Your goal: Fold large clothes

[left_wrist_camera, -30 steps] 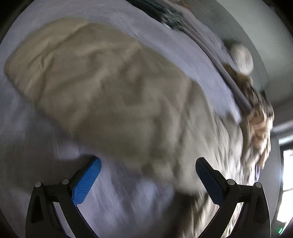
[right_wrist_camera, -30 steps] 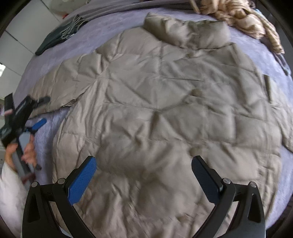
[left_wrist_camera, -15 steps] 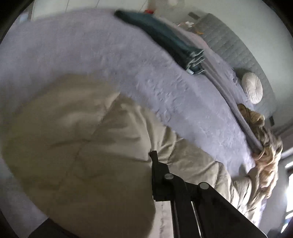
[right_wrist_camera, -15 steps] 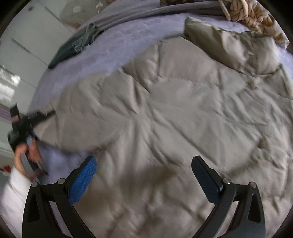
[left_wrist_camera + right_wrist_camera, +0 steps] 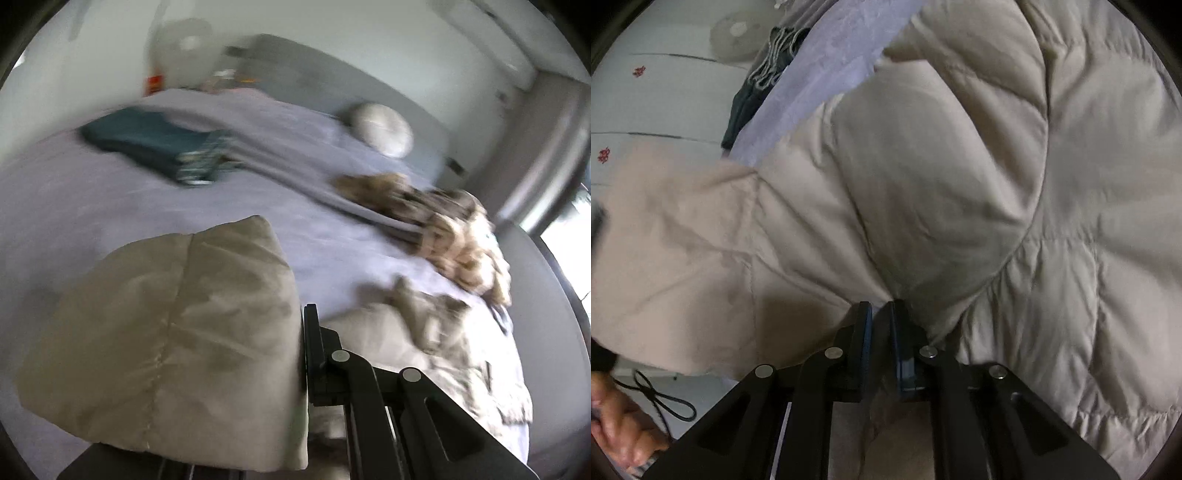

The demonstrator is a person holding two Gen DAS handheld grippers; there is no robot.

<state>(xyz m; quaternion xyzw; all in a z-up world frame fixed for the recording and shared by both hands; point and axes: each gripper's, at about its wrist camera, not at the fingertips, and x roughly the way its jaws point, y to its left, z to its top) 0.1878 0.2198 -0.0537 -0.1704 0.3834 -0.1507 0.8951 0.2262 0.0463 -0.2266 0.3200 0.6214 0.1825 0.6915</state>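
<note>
Across the lavender bed (image 5: 110, 199) your beige jacket (image 5: 1089, 184) lies collar toward the headboard, both your left gripper (image 5: 301, 354) and right gripper (image 5: 881, 314) clamped on its lifted sleeve (image 5: 177, 332).

Bedroom w/ lavender-covered bed (image 5: 92, 206), grey headboard (image 5: 332, 88), white walls (image 5: 369, 33), bright window (image 5: 565, 236) at right.

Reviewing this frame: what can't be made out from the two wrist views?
- Left wrist view: the left gripper has one finger covered by the beige puffer jacket.
- Left wrist view: bedside items are motion-blurred.
- Right wrist view: the right gripper pinches jacket fabric; the hem is cut off.
</note>
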